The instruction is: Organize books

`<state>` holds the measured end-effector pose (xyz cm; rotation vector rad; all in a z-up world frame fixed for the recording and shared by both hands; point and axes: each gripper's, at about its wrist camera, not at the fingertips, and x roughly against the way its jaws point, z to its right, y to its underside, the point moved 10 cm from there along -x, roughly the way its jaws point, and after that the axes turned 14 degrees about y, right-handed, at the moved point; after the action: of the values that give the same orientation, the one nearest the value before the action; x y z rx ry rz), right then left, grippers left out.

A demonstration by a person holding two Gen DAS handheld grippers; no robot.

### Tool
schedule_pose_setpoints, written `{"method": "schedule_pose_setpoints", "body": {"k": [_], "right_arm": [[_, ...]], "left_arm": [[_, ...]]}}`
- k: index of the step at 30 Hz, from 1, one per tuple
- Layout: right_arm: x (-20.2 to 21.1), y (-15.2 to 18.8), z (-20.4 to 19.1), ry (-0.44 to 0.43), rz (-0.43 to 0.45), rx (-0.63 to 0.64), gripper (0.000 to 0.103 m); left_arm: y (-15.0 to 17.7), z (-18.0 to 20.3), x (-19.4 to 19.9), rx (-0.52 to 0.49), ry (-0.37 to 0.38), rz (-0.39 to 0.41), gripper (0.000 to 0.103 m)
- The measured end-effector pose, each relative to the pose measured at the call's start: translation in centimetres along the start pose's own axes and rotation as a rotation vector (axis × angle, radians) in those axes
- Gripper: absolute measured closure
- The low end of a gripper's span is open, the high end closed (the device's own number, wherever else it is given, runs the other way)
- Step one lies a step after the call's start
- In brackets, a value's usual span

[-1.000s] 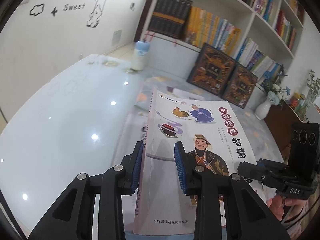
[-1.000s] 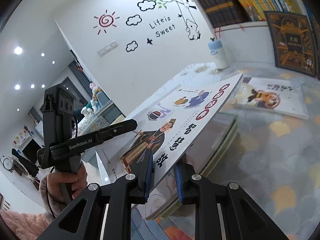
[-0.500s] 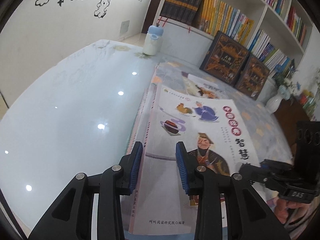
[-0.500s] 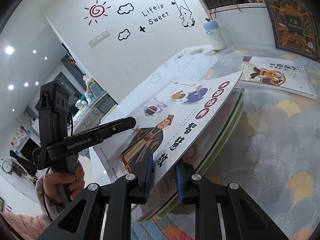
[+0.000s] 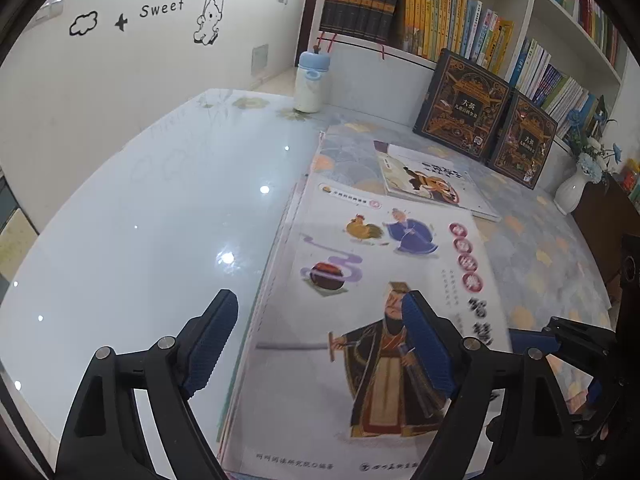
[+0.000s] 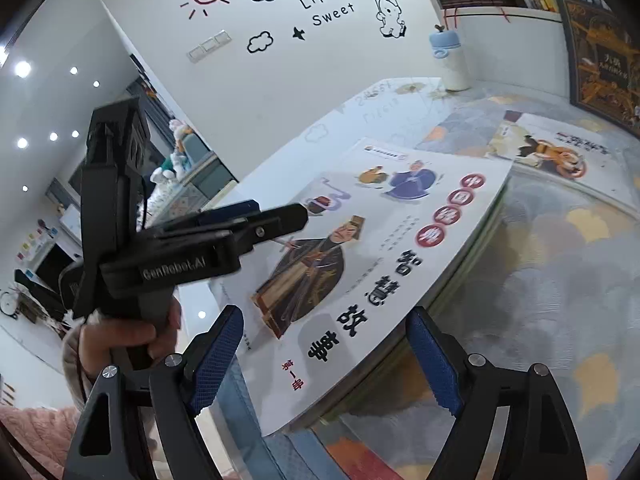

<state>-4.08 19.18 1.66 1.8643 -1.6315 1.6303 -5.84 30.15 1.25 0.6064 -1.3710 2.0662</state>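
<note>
White glossy tabletop (image 5: 160, 220) fills the left half of the left wrist view, with a patterned grey-and-gold mat (image 5: 532, 248) covering the surface to its right. A white bottle with a blue lid (image 5: 311, 80) stands at the far end of the table, near the wall, well apart from the grippers. Two dark ornate books (image 5: 464, 104) lean upright against the base of the bookshelf (image 5: 460, 12), and a white vase of flowers (image 5: 576, 188) stands at the right end. A second picture book (image 5: 432, 180) lies flat on the mat, just beyond the stack. The illustrated book (image 5: 360, 320), showing a robed figure, lies flat as the top item of a stack of books (image 6: 480, 236) at the mat's left edge. The left gripper (image 5: 320, 340) points downward over the near left edge of that book; its jaws are opening, one finger over the tabletop and the other over the cover, and the pads do not press on it. The right gripper (image 6: 324, 356) angles down at the book's near right corner; its jaws are likewise opening, with the book's edge between them but not clamped. In the right wrist view, a hand (image 6: 120, 340) with a pink sleeve grasps the handle of the left gripper.
</note>
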Motion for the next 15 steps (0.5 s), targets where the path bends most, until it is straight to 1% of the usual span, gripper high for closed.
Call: {"method": "schedule_pose_setpoints", "body": {"k": [2,5,9,12,13,15], "right_arm": [[0.8,-0.3,0.8,-0.014,0.025,-0.011,0.021],[2.1,-1.0,2.9,-0.004,0.048,-0.056,0.021],[4.9,-2.9,7.3,0.008,0.104,-0.136,0.021],[7.4,-4.8,12.1,0.006,0.153,-0.239,0.021],[8.4,-5.5,14.9,0.013,0.173,-0.301,0.021],[9.4,-6.2,18.9,0.029,0.189,-0.373,0.021]], "left_arm": [[-0.6,0.5,0.0,-0.005,0.011,0.002,0.02],[-2.0,2.1,-0.2,-0.013,0.047,0.005,0.02],[-5.5,6.1,-1.8,-0.023,0.118,0.002,0.02],[-8.0,9.3,-3.4,-0.009,0.158,0.022,0.02],[-8.7,10.6,-4.2,0.004,0.169,0.028,0.02],[-9.4,13.3,-6.4,0.015,0.19,0.034,0.018]]}}
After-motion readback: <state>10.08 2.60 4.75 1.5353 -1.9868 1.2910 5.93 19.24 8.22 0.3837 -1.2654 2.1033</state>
